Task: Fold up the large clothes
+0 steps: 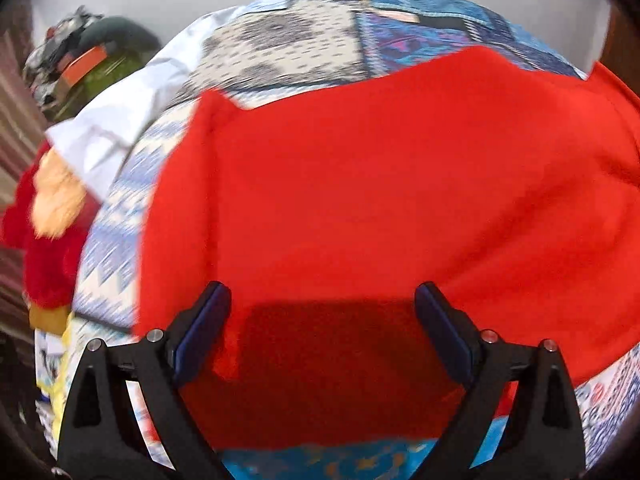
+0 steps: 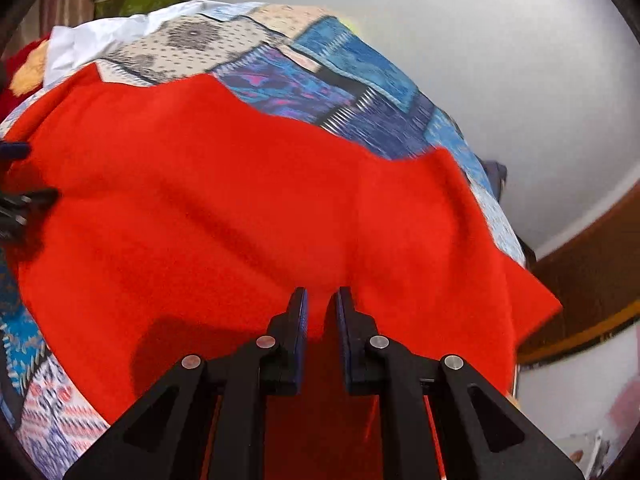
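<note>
A large, plain red fleece garment [image 1: 360, 184] is seen spread mostly flat, with soft creases and an uneven far edge, across a patchwork-patterned bed cover [image 1: 280, 48].

Left gripper [image 1: 322, 300] wide, right gripper [image 2: 322, 304] pinched

Left wrist view: mounted behind left gripper [image 1: 322, 304], angled steeply down, close above red cloth [image 1: 360, 184].
Right wrist view: mounted behind right gripper [image 2: 322, 300], angled down, close above red cloth [image 2: 240, 200].
Shared area: red cloth, patterned bedcover [image 1: 304, 28] [image 2: 320, 80], white fabric [image 1: 120, 128] [image 2: 104, 40].
Cross-view: left gripper [image 2: 16, 184] at left edge of right wrist view.
</note>
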Tool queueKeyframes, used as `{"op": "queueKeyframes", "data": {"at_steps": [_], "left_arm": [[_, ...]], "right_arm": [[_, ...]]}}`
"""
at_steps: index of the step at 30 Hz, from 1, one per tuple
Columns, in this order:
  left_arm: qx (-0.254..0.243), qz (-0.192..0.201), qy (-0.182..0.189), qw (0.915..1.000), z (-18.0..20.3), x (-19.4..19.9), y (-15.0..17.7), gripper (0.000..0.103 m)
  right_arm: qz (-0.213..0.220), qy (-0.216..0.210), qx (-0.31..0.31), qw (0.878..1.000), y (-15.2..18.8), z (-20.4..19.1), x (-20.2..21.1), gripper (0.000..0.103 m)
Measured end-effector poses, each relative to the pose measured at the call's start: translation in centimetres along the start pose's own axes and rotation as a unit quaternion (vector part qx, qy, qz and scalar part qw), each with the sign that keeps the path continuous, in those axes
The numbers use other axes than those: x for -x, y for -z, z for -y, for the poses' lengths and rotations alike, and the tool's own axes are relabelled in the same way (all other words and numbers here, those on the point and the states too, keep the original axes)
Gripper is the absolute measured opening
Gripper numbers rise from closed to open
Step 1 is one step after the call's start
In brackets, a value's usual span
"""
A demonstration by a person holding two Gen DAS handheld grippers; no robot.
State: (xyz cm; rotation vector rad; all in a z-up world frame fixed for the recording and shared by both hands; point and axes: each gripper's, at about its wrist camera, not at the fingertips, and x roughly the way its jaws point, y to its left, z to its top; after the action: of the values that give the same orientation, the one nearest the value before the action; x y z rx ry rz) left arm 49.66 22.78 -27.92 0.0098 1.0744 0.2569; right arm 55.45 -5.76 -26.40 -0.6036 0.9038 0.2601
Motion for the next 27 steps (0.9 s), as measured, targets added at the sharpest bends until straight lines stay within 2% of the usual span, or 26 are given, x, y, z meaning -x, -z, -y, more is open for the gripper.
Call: {"op": "queueKeyframes", "data": {"at_steps": [4, 6, 8, 10, 12, 15, 18, 21, 25, 27], "left_arm": [[0.007, -0.004, -0.052, 0.9986, -2.7, 0.7, 1.4, 0.095], [0.028, -0.013, -0.065, 0.9974, -4.6, 0.7, 2.2, 0.095], [0.056, -0.015, -0.059, 0.9966, -6.5, 0.9, 2.9, 0.094], [0.068, -0.005, -0.063, 0.9957, -7.6, 1.8, 3.5, 0.094], [0.071, -0.003, -0.063, 0.9955, -7.9, 2.6, 4.0, 0.094], [0.084, -0.002, -0.057, 0.9948, -8.3, 3.8, 4.7, 0.094], [0.111, 0.007, -0.036, 0.9932, -8.4, 5.3, 5.4, 0.094], [0.134, 0.017, 0.000, 0.9909, -7.7, 6.9, 6.3, 0.094], [0.170, 0.017, 0.072, 0.9826, -6.4, 7.7, 7.4, 0.094], [0.183, 0.007, 0.109, 0.9770, -5.6, 7.4, 7.7, 0.094]], "right_arm": [[-0.018, 0.010, -0.025, 0.999, 1.9, 3.3, 0.1, 0.009], [-0.027, 0.022, -0.039, 0.999, 3.1, 5.1, 0.1, 0.009], [-0.042, 0.030, -0.052, 0.997, 4.2, 6.8, -0.2, 0.009], [-0.061, 0.018, -0.074, 0.995, 5.8, 8.6, -0.6, 0.009], [-0.093, 0.058, -0.077, 0.991, 7.1, 9.8, -1.5, 0.009], [-0.082, 0.061, -0.083, 0.991, 8.2, 10.8, -0.9, 0.009], [-0.080, 0.065, -0.086, 0.991, 8.5, 11.5, 0.6, 0.009], [-0.047, 0.046, -0.093, 0.993, 7.8, 11.3, 2.9, 0.009], [0.019, -0.003, -0.104, 0.994, 6.0, 10.4, 7.0, 0.009], [0.049, -0.042, -0.106, 0.992, 4.8, 9.3, 8.6, 0.009]]}}
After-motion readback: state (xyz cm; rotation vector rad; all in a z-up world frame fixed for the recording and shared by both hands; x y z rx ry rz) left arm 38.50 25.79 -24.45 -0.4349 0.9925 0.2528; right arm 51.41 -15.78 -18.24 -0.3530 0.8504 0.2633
